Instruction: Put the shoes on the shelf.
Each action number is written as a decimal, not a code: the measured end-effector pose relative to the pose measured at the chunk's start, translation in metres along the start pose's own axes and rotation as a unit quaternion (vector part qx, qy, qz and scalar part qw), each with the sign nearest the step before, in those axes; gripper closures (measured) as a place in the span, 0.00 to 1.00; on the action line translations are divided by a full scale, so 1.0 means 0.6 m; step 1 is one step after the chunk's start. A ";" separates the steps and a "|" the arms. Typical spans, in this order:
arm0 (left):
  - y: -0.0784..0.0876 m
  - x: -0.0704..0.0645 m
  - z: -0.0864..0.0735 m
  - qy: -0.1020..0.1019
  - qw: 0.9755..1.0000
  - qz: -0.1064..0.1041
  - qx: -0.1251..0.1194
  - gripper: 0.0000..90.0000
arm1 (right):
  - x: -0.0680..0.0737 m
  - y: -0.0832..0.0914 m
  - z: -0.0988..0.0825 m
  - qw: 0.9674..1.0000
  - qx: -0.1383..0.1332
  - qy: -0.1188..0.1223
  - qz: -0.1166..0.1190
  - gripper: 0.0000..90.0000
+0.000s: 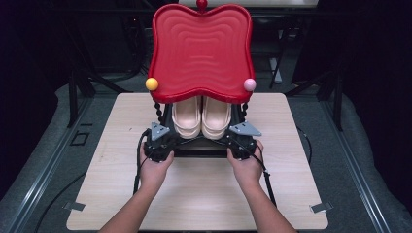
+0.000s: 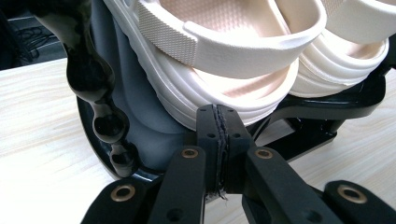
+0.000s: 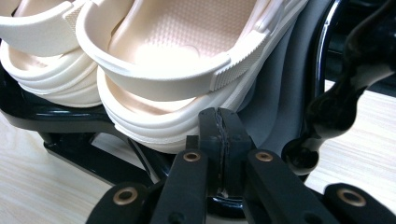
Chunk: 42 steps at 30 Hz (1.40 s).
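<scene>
A small rack stands on the wooden table, with a red wavy tray top and a black lower shelf. A pair of cream sandals lies on that shelf, heels toward me. My left gripper is shut, its tips just under the heel of the left sandal at the shelf's front edge. My right gripper is also shut, tips just below the heel of the right sandal. Nothing shows between either pair of jaws.
A yellow ball and a pink ball cap the rack's front corners, above beaded black posts. Bare tabletop lies between me and the rack. Dark floor and stands surround the table.
</scene>
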<state>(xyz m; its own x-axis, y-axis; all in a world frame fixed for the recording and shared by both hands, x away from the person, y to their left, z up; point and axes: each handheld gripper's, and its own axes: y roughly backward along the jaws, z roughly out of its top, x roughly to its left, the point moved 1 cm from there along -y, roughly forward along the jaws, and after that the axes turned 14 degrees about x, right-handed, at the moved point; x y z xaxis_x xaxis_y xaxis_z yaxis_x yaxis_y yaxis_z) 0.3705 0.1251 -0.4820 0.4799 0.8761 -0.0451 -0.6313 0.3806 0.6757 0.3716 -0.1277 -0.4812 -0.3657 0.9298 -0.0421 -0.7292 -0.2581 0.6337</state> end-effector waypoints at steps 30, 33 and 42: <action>0.001 0.010 0.003 0.008 1.000 0.017 -0.006 0.96 | -0.005 -0.009 0.015 1.000 -0.011 -0.014 -0.012 1.00; 0.004 0.009 0.003 0.006 1.000 0.017 -0.008 0.96 | -0.004 -0.012 0.019 1.000 -0.010 -0.009 -0.011 1.00; 0.020 0.018 -0.005 0.007 1.000 0.020 -0.013 0.96 | 0.002 -0.016 0.023 1.000 -0.011 0.000 -0.017 1.00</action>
<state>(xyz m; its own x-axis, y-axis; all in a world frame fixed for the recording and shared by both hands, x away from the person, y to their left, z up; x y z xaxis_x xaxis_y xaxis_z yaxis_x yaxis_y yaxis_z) 0.3665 0.1399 -0.4765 0.4454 0.8949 -0.0296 -0.6659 0.3532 0.6571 0.3858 -0.1204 -0.4767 -0.3414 0.9378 -0.0631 -0.7535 -0.2329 0.6148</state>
